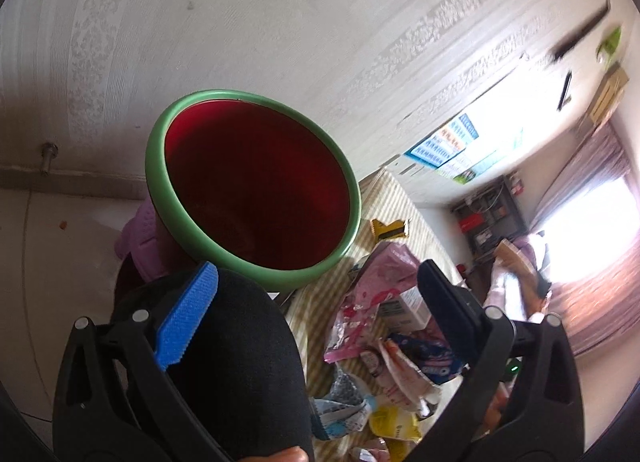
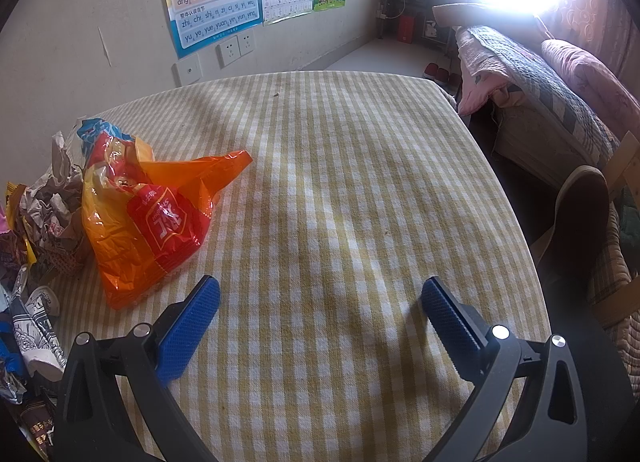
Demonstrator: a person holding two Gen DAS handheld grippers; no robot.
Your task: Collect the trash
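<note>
I am holding my left gripper [image 1: 318, 290] with its jaws spread wide; a black rounded padded object [image 1: 240, 362] is filling the gap beside the blue ribbed pad [image 1: 188, 326], and I cannot tell whether the pad is touching it. My right gripper [image 2: 320, 304] is hovering over the yellow-and-white checked tablecloth [image 2: 340, 181], jaws wide apart and gripping nothing.

Only the left wrist view is showing the round bin with a green rim and a dark red inside [image 1: 256, 189], tilted so its mouth is facing the camera. I am seeing no trash in the part of its inside that shows. Beyond it, the same view is taking in a heap of pink, blue and yellow crumpled wrappers [image 1: 384, 346] lying on the checked cloth.

Only the right wrist view is showing the crinkled orange and red plastic snack bag [image 2: 148, 221], lying on the cloth ahead and to the left of my right gripper, apart from its pads. Crumpled brown paper [image 2: 52, 205] is sitting just beside that bag at the table's left edge, with more wrappers [image 2: 28, 326] below it.
</note>
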